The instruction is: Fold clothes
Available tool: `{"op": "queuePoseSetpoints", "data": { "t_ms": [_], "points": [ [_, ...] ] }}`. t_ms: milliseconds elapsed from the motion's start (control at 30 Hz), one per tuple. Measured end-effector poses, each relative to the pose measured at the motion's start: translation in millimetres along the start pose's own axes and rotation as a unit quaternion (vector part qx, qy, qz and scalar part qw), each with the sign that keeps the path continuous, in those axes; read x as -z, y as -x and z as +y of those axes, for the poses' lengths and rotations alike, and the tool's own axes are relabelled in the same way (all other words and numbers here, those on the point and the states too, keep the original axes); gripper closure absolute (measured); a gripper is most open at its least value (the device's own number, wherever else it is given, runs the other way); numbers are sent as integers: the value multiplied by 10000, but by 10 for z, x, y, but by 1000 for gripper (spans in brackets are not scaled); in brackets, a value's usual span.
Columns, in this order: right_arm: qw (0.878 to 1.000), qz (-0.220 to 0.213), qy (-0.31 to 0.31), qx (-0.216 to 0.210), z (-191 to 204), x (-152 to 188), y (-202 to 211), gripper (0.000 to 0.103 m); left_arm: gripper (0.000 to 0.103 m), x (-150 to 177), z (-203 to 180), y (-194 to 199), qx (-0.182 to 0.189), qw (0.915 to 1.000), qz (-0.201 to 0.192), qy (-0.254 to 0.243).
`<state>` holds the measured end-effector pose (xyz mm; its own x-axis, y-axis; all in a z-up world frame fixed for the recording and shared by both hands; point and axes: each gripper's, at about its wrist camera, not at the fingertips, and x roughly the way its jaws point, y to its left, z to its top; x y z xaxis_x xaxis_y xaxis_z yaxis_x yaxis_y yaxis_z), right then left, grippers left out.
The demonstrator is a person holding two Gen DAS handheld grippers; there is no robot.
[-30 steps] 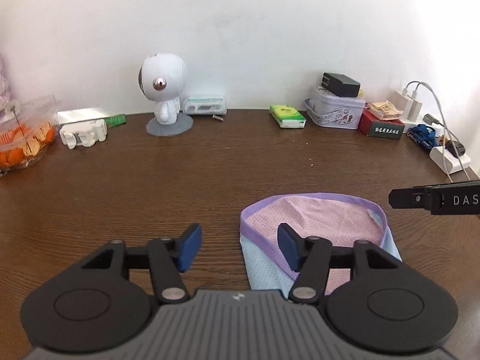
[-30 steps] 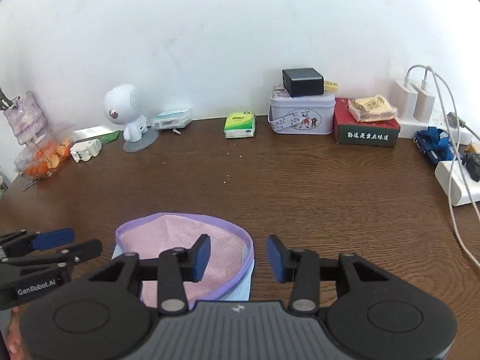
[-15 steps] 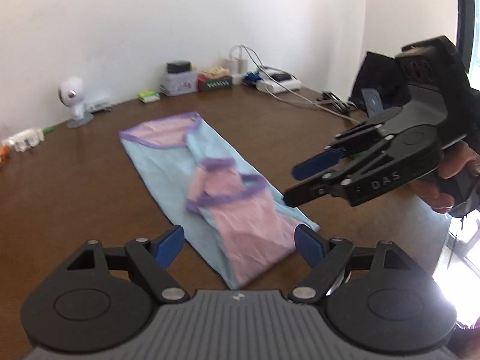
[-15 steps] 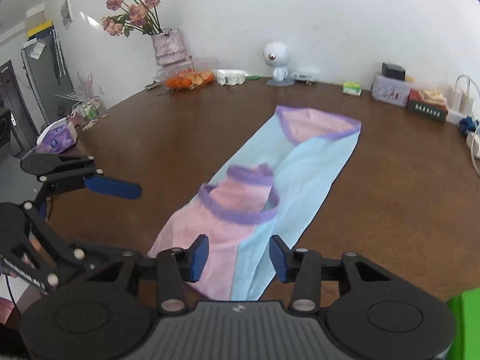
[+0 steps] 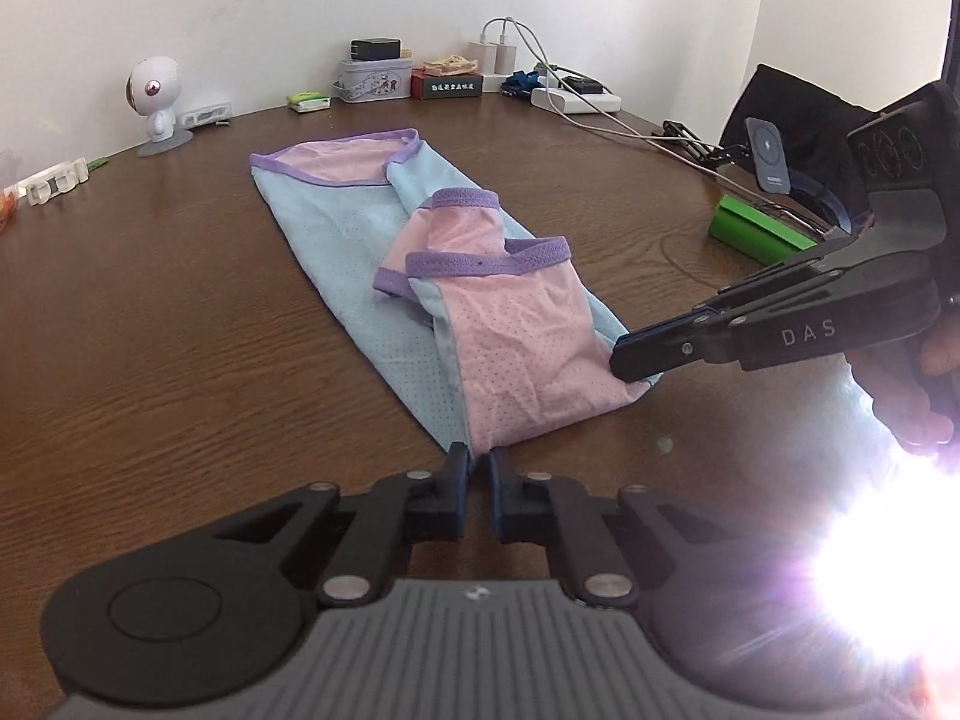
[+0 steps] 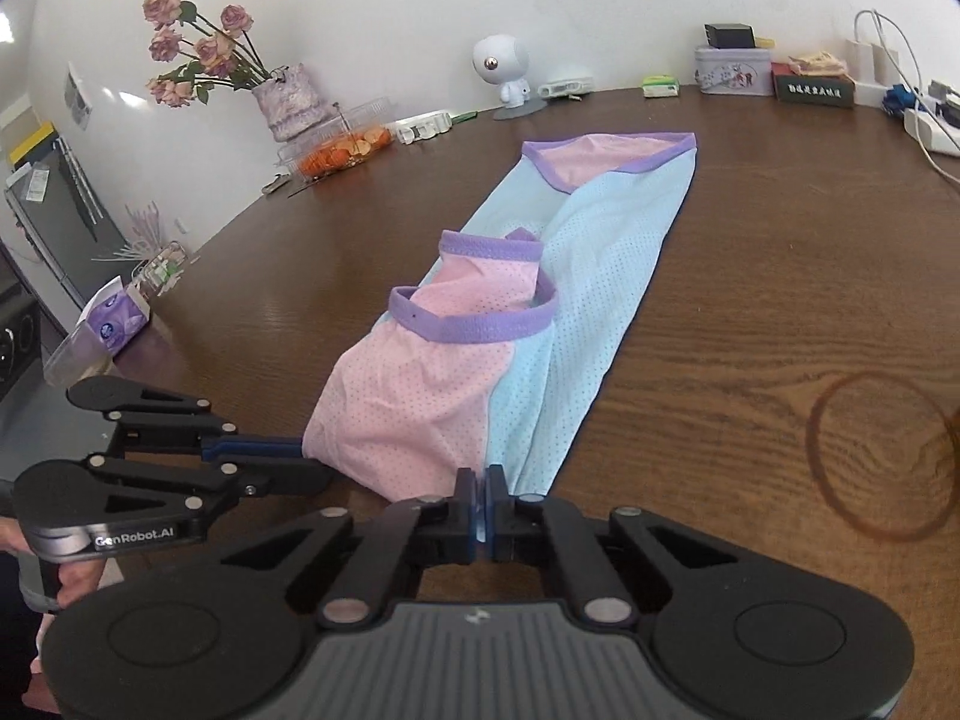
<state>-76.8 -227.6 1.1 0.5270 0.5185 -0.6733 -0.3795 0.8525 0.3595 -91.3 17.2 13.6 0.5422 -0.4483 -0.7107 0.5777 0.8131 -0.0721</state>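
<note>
- My left gripper (image 5: 477, 468) has its two blue-padded fingers pinched together on the near hem of the pink-and-light-blue mesh garment with purple trim (image 5: 420, 276), at one near corner.
- My right gripper (image 6: 482, 495) is likewise clamped tight on the near edge of that garment (image 6: 540, 300), right where the pink panel meets the blue one.
- In the left wrist view, the right gripper (image 5: 624, 354) comes in from the right with its tip on the garment's near right corner.
- In the right wrist view, the left gripper (image 6: 282, 459) reaches in from the left, touching the pink near left corner.
- The garment lies flat as a long strip on the dark brown wooden table (image 5: 150, 312), running from the grippers toward the far wall, with purple-banded sleeves folded on top at mid-length.
- Near the far edge stands a white round-headed robot figurine (image 6: 501, 69).
- Right of it along the wall sit a pale printed tin with a black box on top (image 6: 732, 69) and a white power strip with cables (image 5: 576, 99).
- At far left is a vase of dried pink roses (image 6: 240, 72).
</note>
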Motion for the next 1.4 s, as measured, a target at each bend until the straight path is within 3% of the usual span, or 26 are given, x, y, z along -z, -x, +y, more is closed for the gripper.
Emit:
{"op": "queuePoseSetpoints", "data": {
  "t_ms": [67, 167, 200, 233, 267, 300, 367, 433, 500, 600, 667, 733, 867, 1000, 1200, 1400],
  "points": [
    [9997, 37, 213, 65, 132, 138, 98, 101, 96, 131, -81, 150, 103, 9997, 63, -225],
    [9943, -11, 1068, 42, 397, 342, 373, 93, 93, 281, -212, 391, 7, 9970, 25, -771],
    [9891, -168, 1462, 60, 483, 401, 479, 78, 85, 304, -251, 461, -50, 9952, -113, -973],
    [9823, -313, 1841, 139, 551, 449, 556, 65, 65, 327, -291, 531, -107, 9927, -252, -1175],
    [9741, -458, 2204, 222, 614, 493, 625, 37, 54, 351, -331, 601, -164, 9896, -390, -1376],
    [9671, -589, 2457, 308, 639, 505, 639, 25, 44, 342, -351, 610, -235, 9862, -495, -1560],
    [9631, -530, 2624, 264, 596, 449, 544, 32, 46, 250, -335, 481, -305, 9836, -442, -1723],
    [9673, -350, 2501, 233, 505, 397, 408, 57, 62, 164, -270, 327, -177, 9852, -341, -1673],
    [9706, -199, 2392, 207, 419, 369, 292, 69, 72, 121, -183, 194, -101, 9880, -186, -1528],
    [9711, -246, 2372, 104, 348, 391, 250, 69, 75, 114, -89, 93, -30, 9900, -208, -1397],
    [9726, -312, 2302, 42, 308, 414, 250, 75, 79, 96, -35, 57, 120, 9916, -219, -1268],
    [9746, -376, 2206, 122, 280, 390, 235, 98, 98, 85, -14, 20, 202, 9924, -260, -1184],
    [9778, -380, 2060, 1, 281, 374, 269, 100, 101, 57, 33, 9, 439, 9945, -195, -934],
    [9802, -470, 1885, -382, 326, 443, 545, 100, 101, 142, 18, 302, 777, 9946, -208, -654],
    [9818, -474, 1380, -1212, 441, 757, 1128, 100, 101, 446, -152, 909, 1764, 9838, -291, 163],
    [9801, -1033, 582, -1595, 218, 435, 1284, 100, 101, 16, -31, 914, 1887, 9768, -778, 652]
  ]
}}
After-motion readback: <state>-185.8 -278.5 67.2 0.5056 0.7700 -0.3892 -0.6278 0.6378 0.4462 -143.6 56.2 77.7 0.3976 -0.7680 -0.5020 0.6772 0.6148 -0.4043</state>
